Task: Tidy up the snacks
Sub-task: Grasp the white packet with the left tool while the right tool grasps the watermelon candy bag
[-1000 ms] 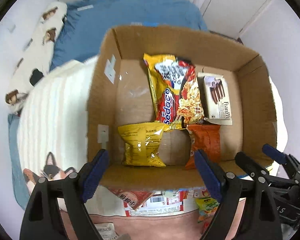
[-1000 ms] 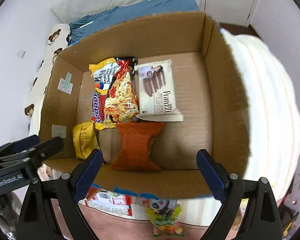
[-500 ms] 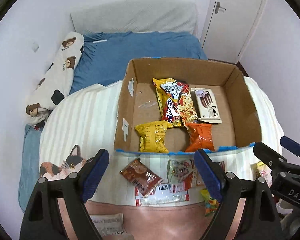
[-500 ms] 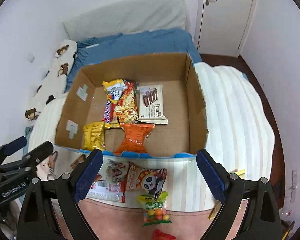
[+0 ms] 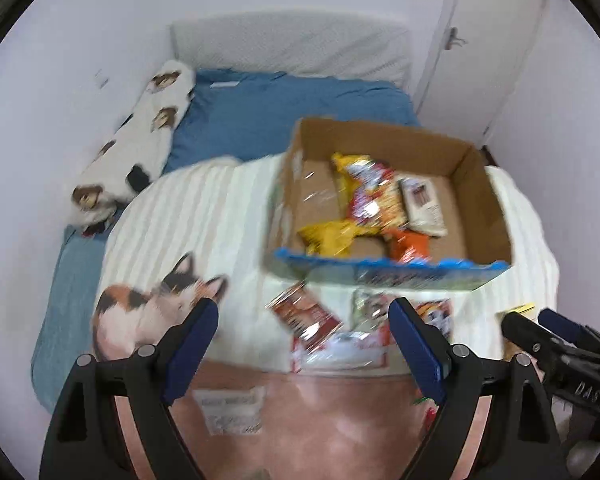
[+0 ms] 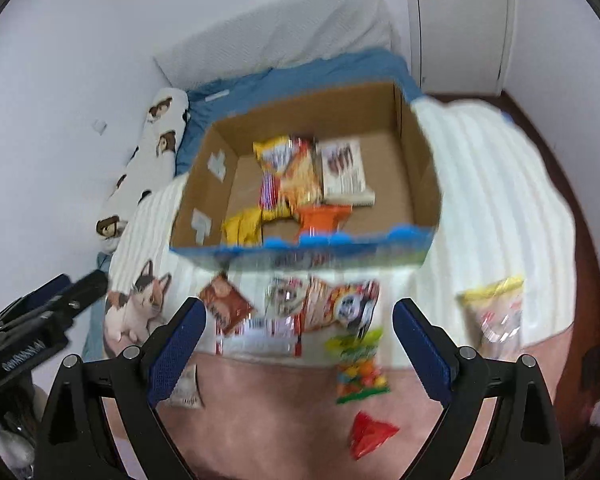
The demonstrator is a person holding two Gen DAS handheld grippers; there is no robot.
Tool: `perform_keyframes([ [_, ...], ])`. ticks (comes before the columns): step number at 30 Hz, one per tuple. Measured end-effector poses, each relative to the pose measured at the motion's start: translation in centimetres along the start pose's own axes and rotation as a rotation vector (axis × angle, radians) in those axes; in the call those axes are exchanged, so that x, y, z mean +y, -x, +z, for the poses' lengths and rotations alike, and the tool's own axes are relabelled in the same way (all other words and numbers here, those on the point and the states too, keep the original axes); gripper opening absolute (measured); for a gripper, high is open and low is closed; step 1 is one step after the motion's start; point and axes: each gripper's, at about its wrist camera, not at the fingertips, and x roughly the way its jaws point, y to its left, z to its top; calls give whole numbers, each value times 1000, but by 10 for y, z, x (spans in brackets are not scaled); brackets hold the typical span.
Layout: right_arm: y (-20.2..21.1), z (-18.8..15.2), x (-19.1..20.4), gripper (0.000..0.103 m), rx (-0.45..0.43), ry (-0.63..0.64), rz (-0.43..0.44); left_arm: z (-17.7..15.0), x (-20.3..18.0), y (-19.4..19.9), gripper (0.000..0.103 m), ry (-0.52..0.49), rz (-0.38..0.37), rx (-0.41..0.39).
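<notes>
**Both grippers empty above the loose snacks**

While my left gripper point(image 5: 302, 338) and right gripper point(image 6: 298, 338) hang with jaws apart, holding nothing, the cardboard box point(image 6: 422, 176) contains four snack packets, and further packets point(image 6: 340, 306) lie on the blanket point(image 6: 484, 200) just before its near wall.

Bed took up most of the view: blue sheet point(image 5: 292, 116), grey pillow point(image 5: 288, 46) against the white wall, long bear-print bolster point(image 5: 140, 148) along the left side. White striped blanket point(image 5: 204, 216) with a calico cat print point(image 5: 148, 312) lay over it. White door point(image 5: 496, 40) stood far right, shut.
</notes>
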Motion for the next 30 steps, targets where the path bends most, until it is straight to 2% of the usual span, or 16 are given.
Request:
perform_keyframes([
  [4,-39,-22,-20,97,102,-103,48,-32,39,-31,87,76,44,115],
  [10,-101,-52,-49,97,207,-173,-40,-81,81,-83,87,161,107,284],
  [13,-125,-61,-57,96,254,-168,-72,-106,94,-114,87,193,102,380],
  [16,-148,-67,-58,96,293,-140,-106,-126,98,-142,87,216,63,484],
  [19,-168,-71,-59,94,326,-125,-133,-145,103,-166,87,252,50,560],
  [21,-178,-74,-59,92,343,-119,-145,-152,105,-176,87,252,68,582],
  [25,-194,-78,-60,87,367,-100,-166,-162,107,-193,89,260,56,599],
  [28,-196,-79,-55,74,358,-62,-191,-163,102,-190,86,231,65,560],
  [29,-195,-80,-54,65,352,-52,-188,-163,100,-187,82,215,70,535],
  [30,-195,-81,-52,61,352,-43,-183,-164,98,-185,73,210,67,528],
])
